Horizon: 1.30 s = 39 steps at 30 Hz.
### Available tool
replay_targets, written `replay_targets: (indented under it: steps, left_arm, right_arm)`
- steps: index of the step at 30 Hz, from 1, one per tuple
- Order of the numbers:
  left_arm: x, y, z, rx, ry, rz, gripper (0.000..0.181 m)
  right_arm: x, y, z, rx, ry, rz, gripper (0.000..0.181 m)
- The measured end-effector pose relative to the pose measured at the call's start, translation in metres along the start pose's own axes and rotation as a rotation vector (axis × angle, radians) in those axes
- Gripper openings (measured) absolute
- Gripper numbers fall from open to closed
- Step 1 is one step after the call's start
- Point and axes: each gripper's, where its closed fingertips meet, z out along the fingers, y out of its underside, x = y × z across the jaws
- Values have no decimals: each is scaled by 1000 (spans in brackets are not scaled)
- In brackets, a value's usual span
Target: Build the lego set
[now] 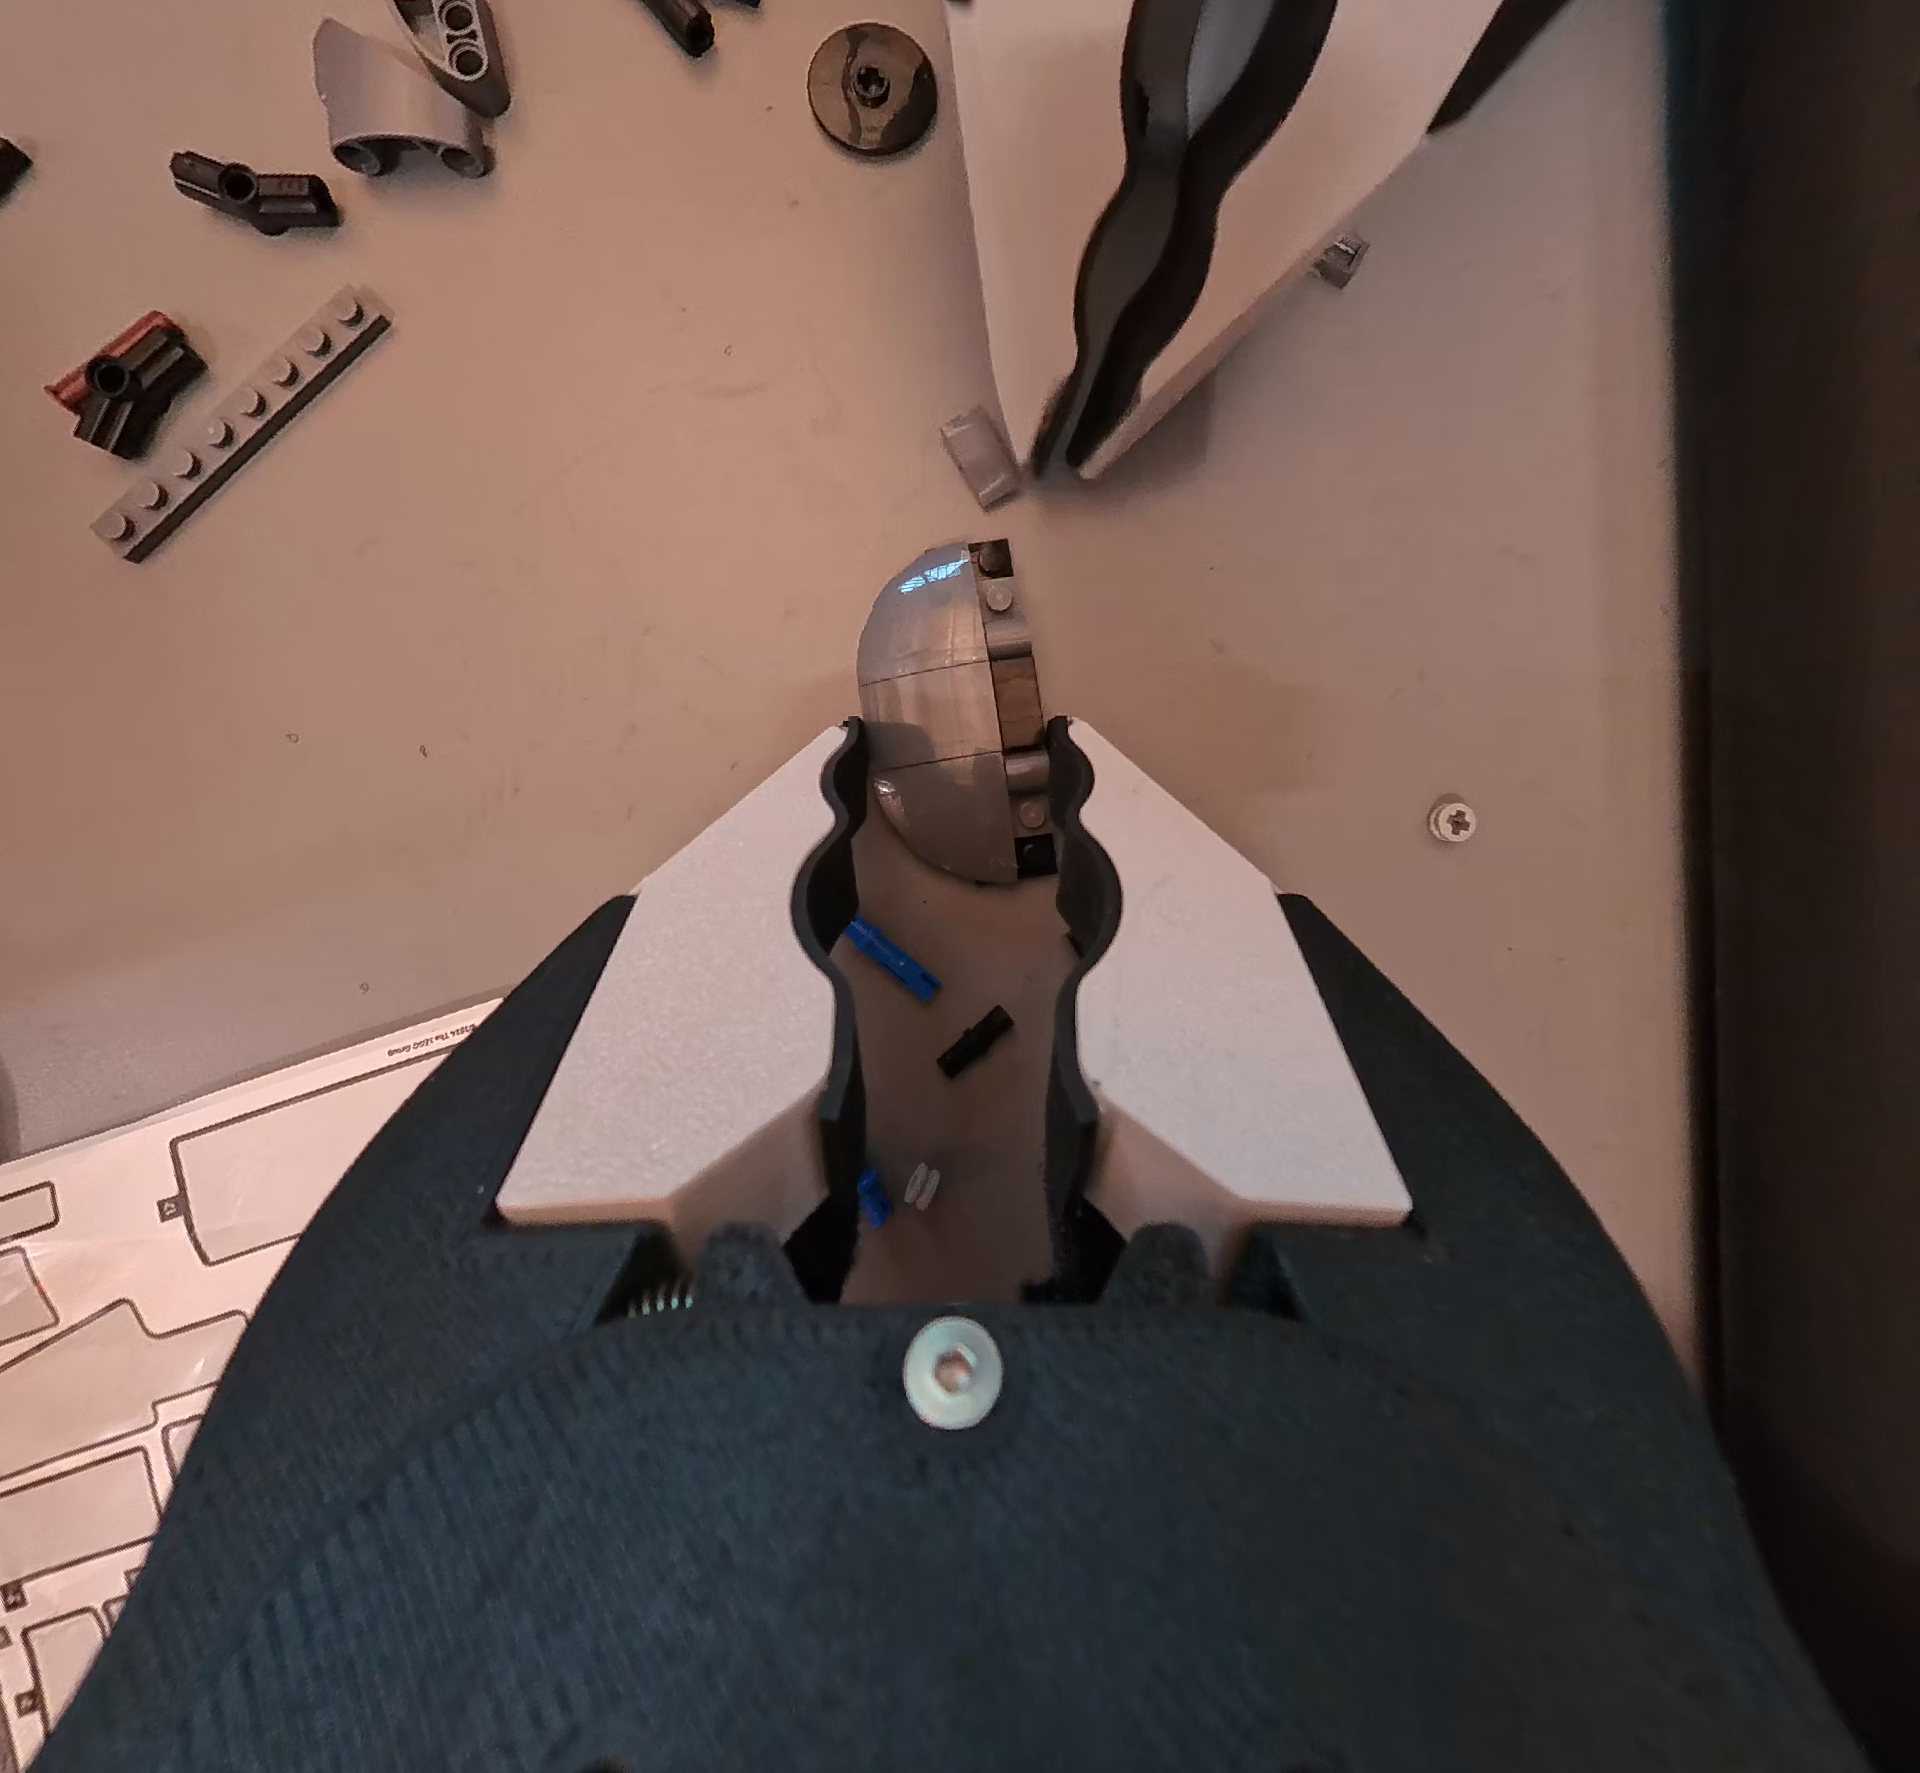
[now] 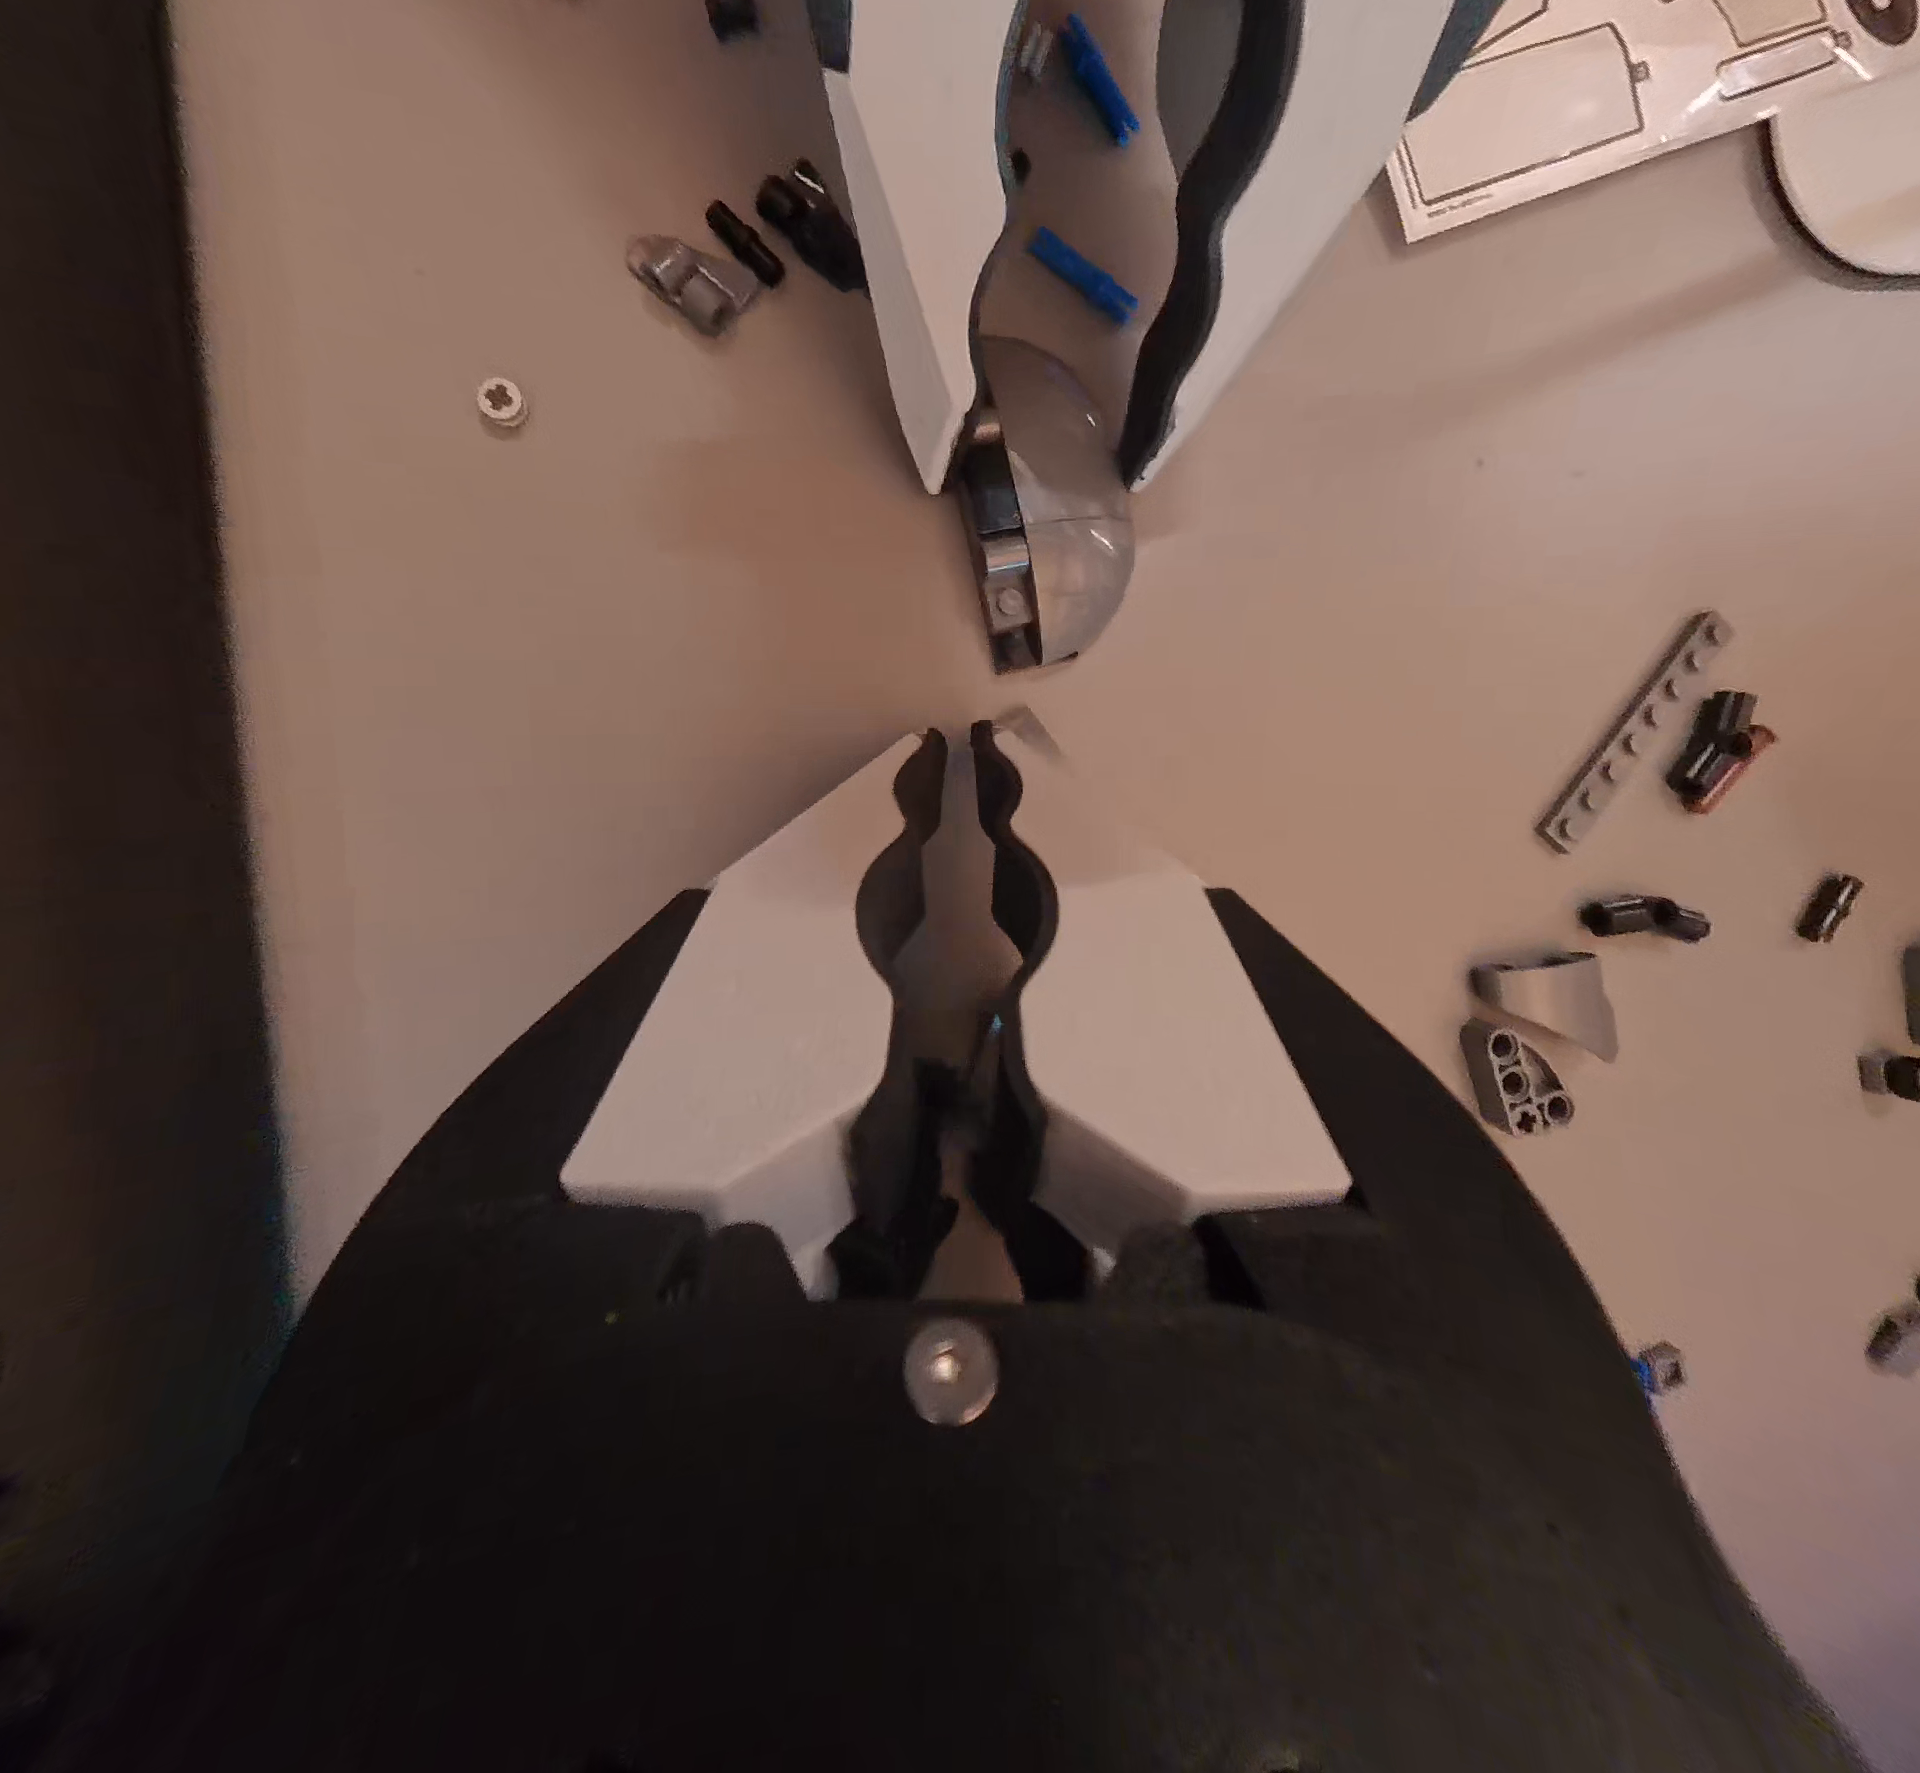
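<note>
**Dome held steady while a small tile is fetched**

The table carries everything, loose parts scattered well away from both jaws. The left gripper is closed on the grey dome assembly, its jaws pinching the curved shell on one side and the studded flat face on the other, so the dome stands on edge with its far end projecting beyond the tips. That hold probably keeps the studded face exposed for the next piece.

Opposite, the right gripper has its jaws drawn narrow, nearly touching; whether they pinch anything I cannot tell. Just beside their tips lies a small grey tile, likely the piece being picked.

A long grey plate lies far to one side. Between the left jaws, on the table beneath, sit a blue pin and a black pin, untouched.
</note>
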Motion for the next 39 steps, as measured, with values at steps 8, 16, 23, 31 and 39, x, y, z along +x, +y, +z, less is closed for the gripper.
replay_targets:
  steps: [8,16,23,31,39]
  left_arm:
    - [0,0,0,-3,-2,2,32]
    - [0,0,0,-2,-2,2,32]
    - [0,0,0,-3,-2,2,32]
    - [0,-1,1,-1,-1,2,32]
    - [0,-1,0,7,6,-2,32]
  right_arm:
    - [18,6,0,-5,89,-4,15]
    - [13,5,1,-4,57,-1,6]
    - [13,-1,-1,41,28,62,5]
    - [10,-6,6,33,11,77,0]
    - [-3,-16,1,76,-41,54,9]
